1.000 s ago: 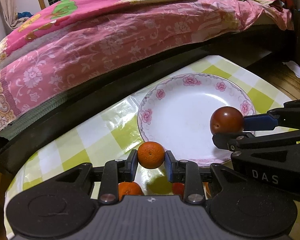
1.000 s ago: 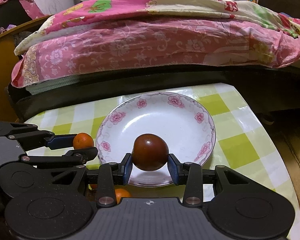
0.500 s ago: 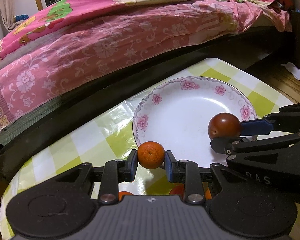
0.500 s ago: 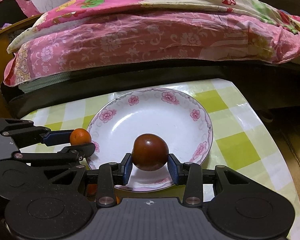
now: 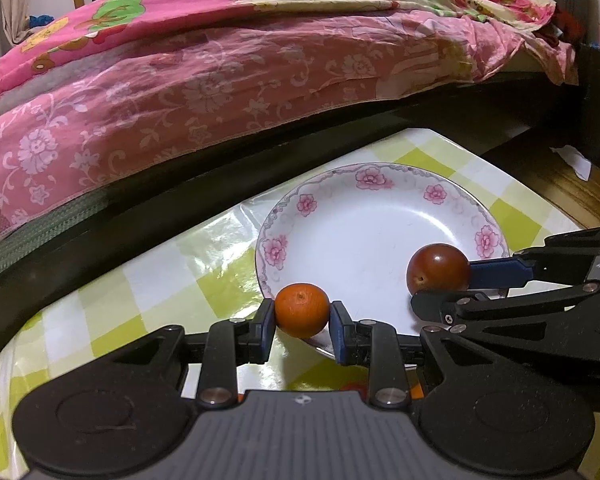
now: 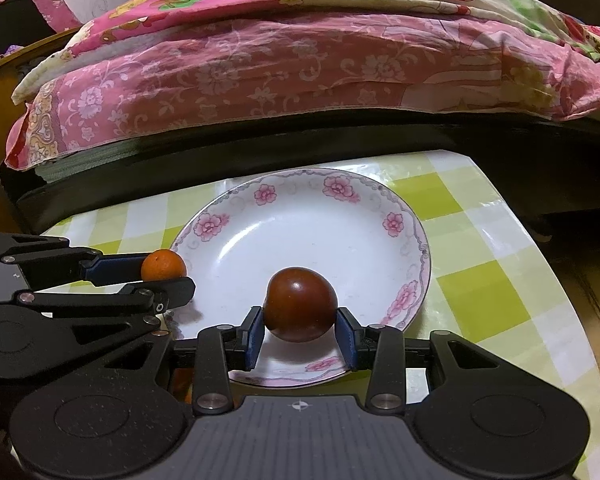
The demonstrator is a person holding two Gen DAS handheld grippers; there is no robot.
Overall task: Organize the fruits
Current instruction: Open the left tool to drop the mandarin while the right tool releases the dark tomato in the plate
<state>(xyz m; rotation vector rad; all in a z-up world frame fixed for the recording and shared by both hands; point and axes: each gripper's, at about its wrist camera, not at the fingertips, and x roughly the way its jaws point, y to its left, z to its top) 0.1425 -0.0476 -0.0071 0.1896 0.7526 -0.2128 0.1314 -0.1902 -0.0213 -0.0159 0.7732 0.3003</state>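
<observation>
While both fruits hang in grip, key relation is height over plate. Left gripper: jaws clamped on orange, sitting over near-left rim, not yet over basin. Right gripper: jaws clamped on dark red fruit, above near part of basin, nearer to centre. Judgement: right can lower and release first; left needs short reach forward-right. Checked tablecloth beneath.

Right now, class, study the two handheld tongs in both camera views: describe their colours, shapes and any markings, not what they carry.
The left tongs and right tongs look alike: matte black speckled plastic, a ribbed grey base with a small crosshair mark, two round discs on either side, silver screw heads on angular black linkage bars, and blue pads lining the finger tips. No cables, sleeves or hands are visible.
</observation>
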